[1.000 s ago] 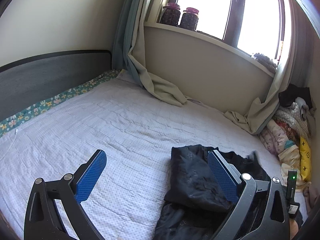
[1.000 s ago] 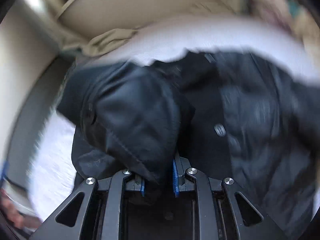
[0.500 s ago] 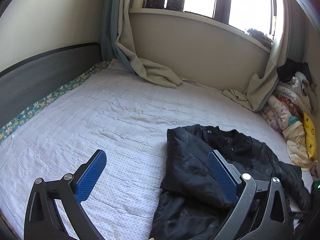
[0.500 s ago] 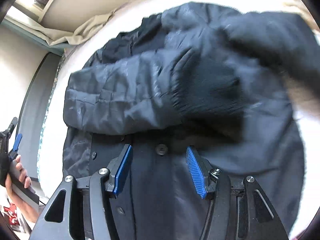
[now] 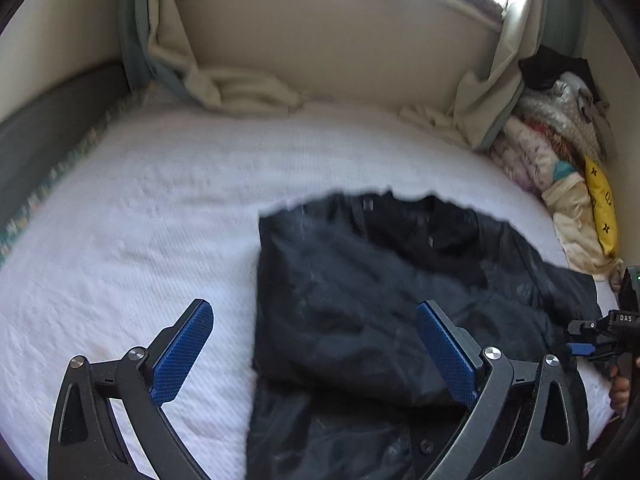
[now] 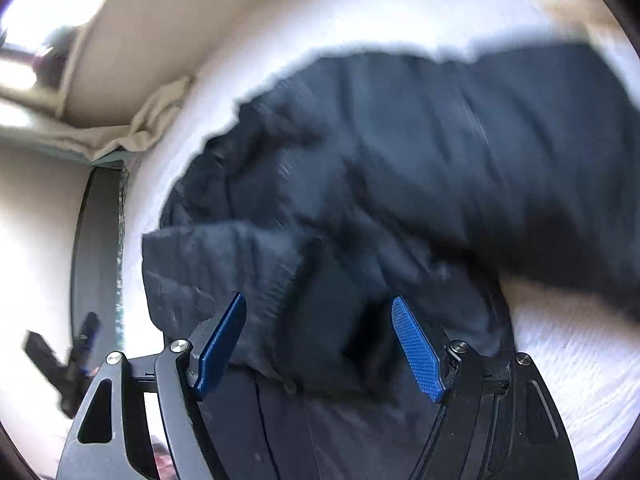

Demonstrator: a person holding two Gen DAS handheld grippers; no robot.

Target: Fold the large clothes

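Note:
A large black jacket [image 5: 360, 280] lies on the white bed sheet [image 5: 140, 220], with one sleeve folded across its front. My left gripper [image 5: 312, 344] is open and empty, hovering above the jacket's left edge. In the right wrist view the jacket [image 6: 400, 160] fills the frame, blurred. My right gripper [image 6: 320, 344] is open and empty just above the folded sleeve cuff [image 6: 320, 320]. The right gripper also shows at the right edge of the left wrist view [image 5: 612, 332].
A pile of folded bedding and clothes [image 5: 560, 160] sits at the bed's far right corner. Beige curtains [image 5: 240, 88] drape onto the bed below the window wall. A dark headboard [image 5: 52, 120] runs along the left.
My right gripper let go of the sleeve, opened, and now moves over the jacket. The sleeve now lies across the jacket front. My left gripper tilted down toward the jacket, still open.

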